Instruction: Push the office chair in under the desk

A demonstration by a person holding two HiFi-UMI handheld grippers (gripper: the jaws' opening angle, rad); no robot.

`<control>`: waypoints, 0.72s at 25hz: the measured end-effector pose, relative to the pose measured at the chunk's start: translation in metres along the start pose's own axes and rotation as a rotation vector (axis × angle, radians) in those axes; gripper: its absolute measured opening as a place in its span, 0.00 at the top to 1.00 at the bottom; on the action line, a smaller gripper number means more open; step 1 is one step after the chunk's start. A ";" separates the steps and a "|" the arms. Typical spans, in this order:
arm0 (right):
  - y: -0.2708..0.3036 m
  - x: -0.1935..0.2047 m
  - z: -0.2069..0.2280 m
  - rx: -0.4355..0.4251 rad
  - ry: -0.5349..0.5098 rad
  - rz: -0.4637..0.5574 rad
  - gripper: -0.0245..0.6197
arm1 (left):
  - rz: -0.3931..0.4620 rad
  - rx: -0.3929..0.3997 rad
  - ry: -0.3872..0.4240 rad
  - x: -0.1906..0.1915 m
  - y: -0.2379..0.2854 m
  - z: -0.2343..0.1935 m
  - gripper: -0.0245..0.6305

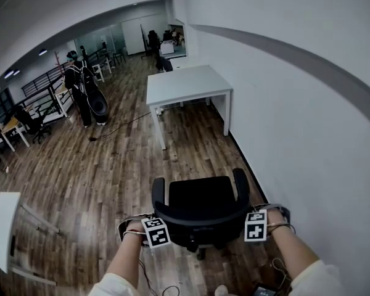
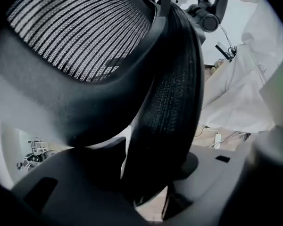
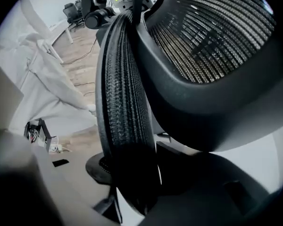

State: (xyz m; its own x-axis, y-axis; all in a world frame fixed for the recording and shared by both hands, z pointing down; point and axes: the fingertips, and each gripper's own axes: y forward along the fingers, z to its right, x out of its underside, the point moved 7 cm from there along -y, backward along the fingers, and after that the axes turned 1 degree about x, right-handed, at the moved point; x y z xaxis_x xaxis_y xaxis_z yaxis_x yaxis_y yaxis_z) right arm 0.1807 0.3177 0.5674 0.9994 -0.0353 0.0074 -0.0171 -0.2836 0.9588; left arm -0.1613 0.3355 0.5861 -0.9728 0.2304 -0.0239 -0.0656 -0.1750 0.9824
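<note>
A black mesh office chair [image 1: 200, 202] stands on the wood floor right in front of me, its back toward me. The white desk [image 1: 185, 85] stands further ahead against the right wall, well apart from the chair. My left gripper [image 1: 155, 230] is clamped on the left edge of the backrest and my right gripper [image 1: 254, 222] on the right edge. In the left gripper view the backrest's padded rim [image 2: 170, 102] fills the gap between the jaws of the left gripper [image 2: 151, 173]. The right gripper view shows that rim [image 3: 125, 117] squeezed between the right gripper's [image 3: 132, 182] jaws.
The white wall [image 1: 308, 134] runs close along the chair's right side. A person [image 1: 80, 88] stands at the far left beside other desks. Another white table [image 1: 3, 227] is at the near left. A cable [image 1: 120, 127] lies on the floor left of the desk.
</note>
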 end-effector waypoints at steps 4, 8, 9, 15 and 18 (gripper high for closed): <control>0.000 -0.002 0.002 -0.015 -0.006 0.010 0.65 | 0.041 0.031 0.009 0.001 0.000 -0.003 0.65; 0.001 -0.003 0.002 -0.007 -0.012 0.015 0.68 | 0.081 0.039 0.013 0.002 0.000 -0.005 0.65; 0.001 -0.003 0.002 -0.005 -0.014 0.016 0.68 | 0.083 0.039 0.013 0.002 0.001 -0.005 0.65; 0.004 -0.003 0.005 0.009 -0.027 0.015 0.71 | 0.083 0.017 0.005 0.001 0.003 -0.008 0.65; 0.005 -0.003 0.007 0.006 -0.031 0.015 0.71 | 0.077 0.011 0.000 0.001 0.004 -0.010 0.65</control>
State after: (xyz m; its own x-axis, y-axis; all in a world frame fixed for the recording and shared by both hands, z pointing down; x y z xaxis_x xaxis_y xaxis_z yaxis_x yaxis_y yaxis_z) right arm 0.1778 0.3094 0.5699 0.9975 -0.0689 0.0131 -0.0326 -0.2890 0.9568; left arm -0.1648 0.3252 0.5880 -0.9750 0.2162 0.0517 0.0119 -0.1816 0.9833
